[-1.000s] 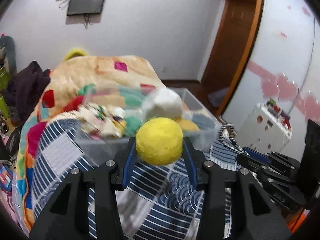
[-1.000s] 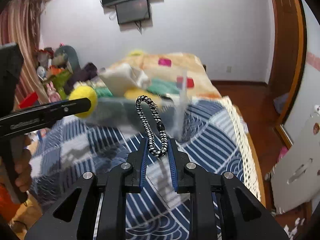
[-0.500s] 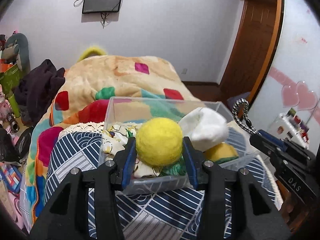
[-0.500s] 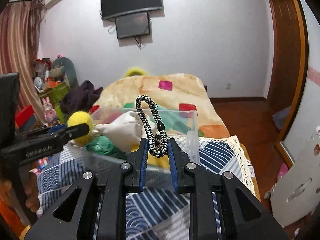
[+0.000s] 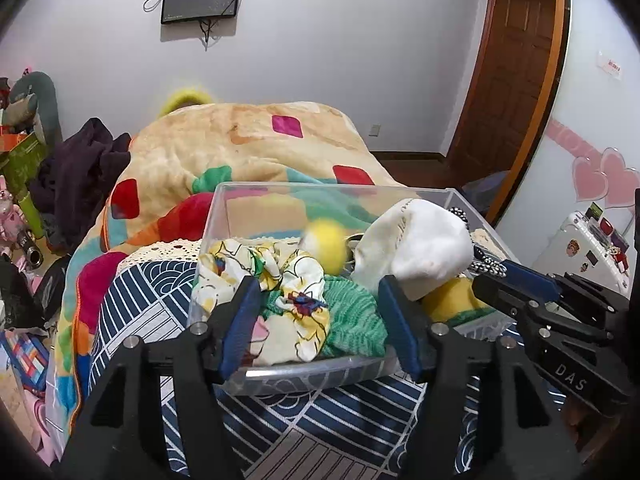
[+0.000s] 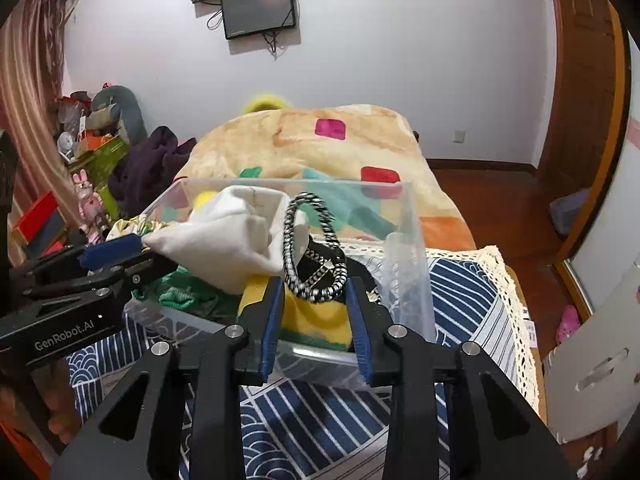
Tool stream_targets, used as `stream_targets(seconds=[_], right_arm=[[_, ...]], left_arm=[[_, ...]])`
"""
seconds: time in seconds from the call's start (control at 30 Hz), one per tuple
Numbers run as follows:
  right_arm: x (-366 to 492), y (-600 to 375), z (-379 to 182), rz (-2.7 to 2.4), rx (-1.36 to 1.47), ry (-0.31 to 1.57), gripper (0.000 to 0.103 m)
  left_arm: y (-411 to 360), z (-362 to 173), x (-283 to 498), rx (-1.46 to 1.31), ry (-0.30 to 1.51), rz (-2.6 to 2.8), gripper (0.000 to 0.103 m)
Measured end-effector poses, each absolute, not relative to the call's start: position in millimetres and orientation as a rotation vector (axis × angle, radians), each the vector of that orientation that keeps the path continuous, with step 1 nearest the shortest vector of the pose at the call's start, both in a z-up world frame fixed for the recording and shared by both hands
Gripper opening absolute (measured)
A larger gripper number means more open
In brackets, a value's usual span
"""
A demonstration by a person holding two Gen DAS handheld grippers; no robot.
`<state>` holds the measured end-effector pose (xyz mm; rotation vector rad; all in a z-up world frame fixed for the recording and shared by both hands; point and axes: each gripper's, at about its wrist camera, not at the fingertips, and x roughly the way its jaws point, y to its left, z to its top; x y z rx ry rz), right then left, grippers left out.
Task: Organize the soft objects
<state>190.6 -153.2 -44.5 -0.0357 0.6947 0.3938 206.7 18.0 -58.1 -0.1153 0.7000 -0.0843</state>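
Note:
A clear plastic bin (image 5: 280,376) stands on a blue patterned cloth and holds soft things. My left gripper (image 5: 320,300) is open over its near edge. A blurred yellow felt ball (image 5: 325,248) is in the air inside the bin, beyond the fingers, above a printed scrunchie (image 5: 296,280) and green knit (image 5: 352,316). A white pouch (image 5: 416,248) lies to the right. My right gripper (image 6: 314,300) is open at the bin's near wall (image 6: 408,280). A black-and-white braided bracelet (image 6: 308,256) sits just past its fingertips, free of them.
The bin sits on a low table covered by the blue cloth (image 6: 460,288) with lace trim. A blanket-covered bed (image 5: 248,148) lies behind. Clutter and toys (image 5: 24,184) stand at the left. A white case (image 5: 580,248) and a wooden door (image 5: 512,72) are at the right.
Both grippers have moved forward to the bin and opened. The left let go of the yellow ball, the right let go of the bracelet, and both things are dropping into the bin.

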Motion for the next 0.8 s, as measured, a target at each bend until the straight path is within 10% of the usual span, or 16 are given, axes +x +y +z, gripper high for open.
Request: stream_targets(seconds=[0.67,0.8], right_arm=[[98,-174,39,0.471,-0.002,0.387,0.050],[80,-177,50,0.470,0.025,0.319,0.075]], left_arm=[[29,26,98,-0.112,0.459,-0.150,0.075],[26,43,66,-0.087,0.369,-0.145,0.088]])
